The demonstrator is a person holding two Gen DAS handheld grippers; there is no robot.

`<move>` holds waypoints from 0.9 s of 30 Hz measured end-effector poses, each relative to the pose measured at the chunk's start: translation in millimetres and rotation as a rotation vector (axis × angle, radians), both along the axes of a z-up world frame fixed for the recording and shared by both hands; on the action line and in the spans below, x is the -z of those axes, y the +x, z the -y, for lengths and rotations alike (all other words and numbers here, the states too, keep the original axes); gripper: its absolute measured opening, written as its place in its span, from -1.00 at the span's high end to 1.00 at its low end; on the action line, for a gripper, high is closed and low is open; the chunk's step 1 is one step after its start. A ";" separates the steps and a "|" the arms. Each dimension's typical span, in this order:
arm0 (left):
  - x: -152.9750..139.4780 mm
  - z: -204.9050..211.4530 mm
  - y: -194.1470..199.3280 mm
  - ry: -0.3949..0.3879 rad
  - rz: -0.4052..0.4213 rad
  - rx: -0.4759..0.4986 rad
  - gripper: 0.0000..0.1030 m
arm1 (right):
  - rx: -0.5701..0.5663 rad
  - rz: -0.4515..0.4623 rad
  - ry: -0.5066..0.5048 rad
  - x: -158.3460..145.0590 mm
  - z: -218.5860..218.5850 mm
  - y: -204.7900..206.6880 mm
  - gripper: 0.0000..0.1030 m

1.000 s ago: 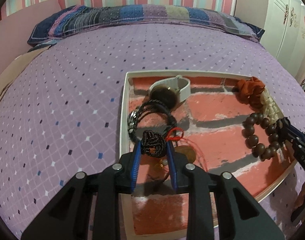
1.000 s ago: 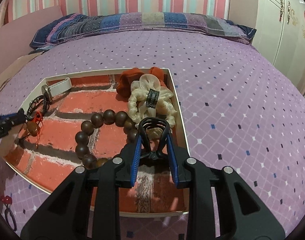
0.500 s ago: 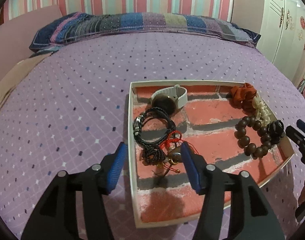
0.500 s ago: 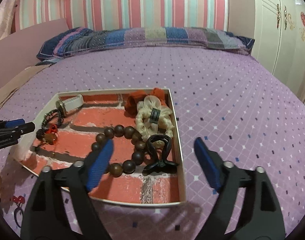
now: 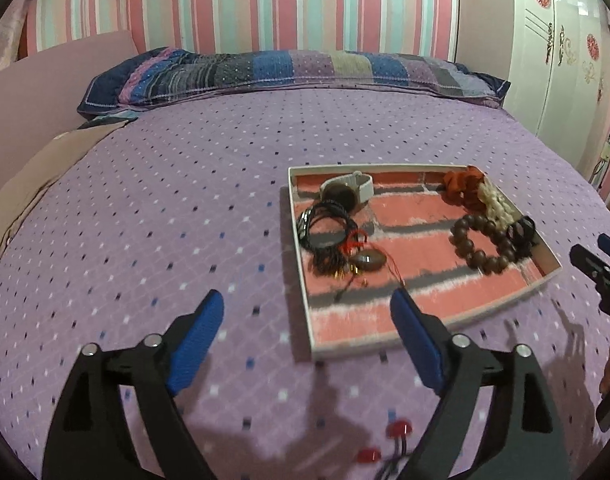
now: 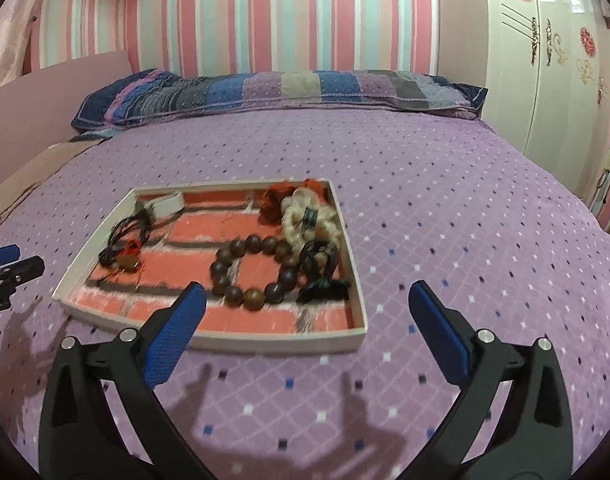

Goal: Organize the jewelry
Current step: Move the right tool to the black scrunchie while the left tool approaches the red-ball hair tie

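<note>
Left wrist view: both grippers' fingers [image 5: 209,320] are opening wide, empty, above the tray [image 5: 425,338], where loose cords [image 5: 329,236] could snag neighbouring beads [image 5: 481,242].

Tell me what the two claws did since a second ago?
Both let go and pulled back from the tray. The left claw dropped the dark knotted bracelet; the right claw dropped the black hair clip. Both claws' jaws are opening, nothing between them. The watch and beads stayed put.
</note>
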State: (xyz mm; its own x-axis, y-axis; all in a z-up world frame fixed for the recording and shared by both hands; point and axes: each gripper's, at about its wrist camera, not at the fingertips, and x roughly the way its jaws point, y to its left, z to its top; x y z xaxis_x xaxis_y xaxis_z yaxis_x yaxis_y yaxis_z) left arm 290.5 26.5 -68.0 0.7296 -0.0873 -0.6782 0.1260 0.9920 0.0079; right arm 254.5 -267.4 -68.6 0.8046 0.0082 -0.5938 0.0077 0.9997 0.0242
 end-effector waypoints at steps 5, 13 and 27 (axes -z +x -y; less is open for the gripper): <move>4.3 -6.1 -33.7 0.015 0.002 0.003 -0.73 | 0.004 0.006 -0.014 0.1 -7.9 -30.5 -0.91; 12.1 -19.9 -78.7 -0.032 -0.030 0.009 -0.76 | 0.008 0.007 -0.059 6.7 -20.8 -79.3 -0.92; 37.7 -22.7 -109.3 -0.059 -0.096 0.013 -0.77 | 0.036 -0.081 0.037 39.8 -26.7 -118.6 -0.92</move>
